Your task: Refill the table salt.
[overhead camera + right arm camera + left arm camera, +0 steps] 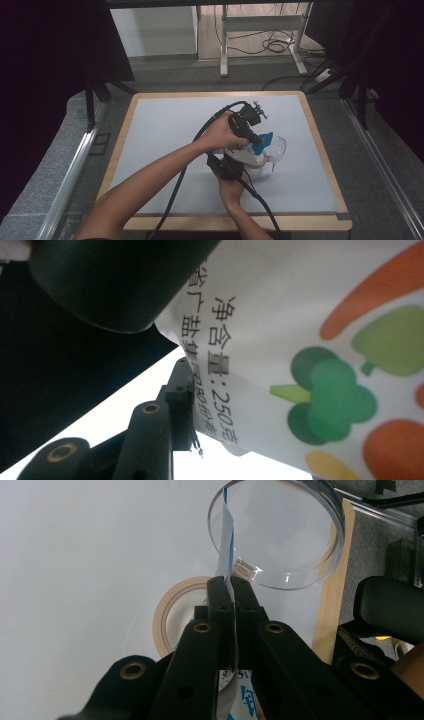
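A white bag (310, 340) printed with vegetables and Chinese text hangs over the table between both grippers. My left gripper (229, 587) is shut on the bag's thin blue-and-white top edge (227, 535), and in the high view it sits at the bag's blue corner (262, 141). My right gripper (242, 159) grips the bag's body from below; one black finger (177, 390) presses on its side and the other is hidden behind the bag. A clear round container (300, 530) lies just beyond the bag's edge, its mouth towards the left gripper. It also shows as a tilted clear container (277, 147).
A beige tape roll (172, 605) lies flat on the grey table mat (165, 130) under the bag. The table's wooden rim (325, 150) runs close to the right of the container. A black rounded part (115, 285) looms at the top left of the right gripper view.
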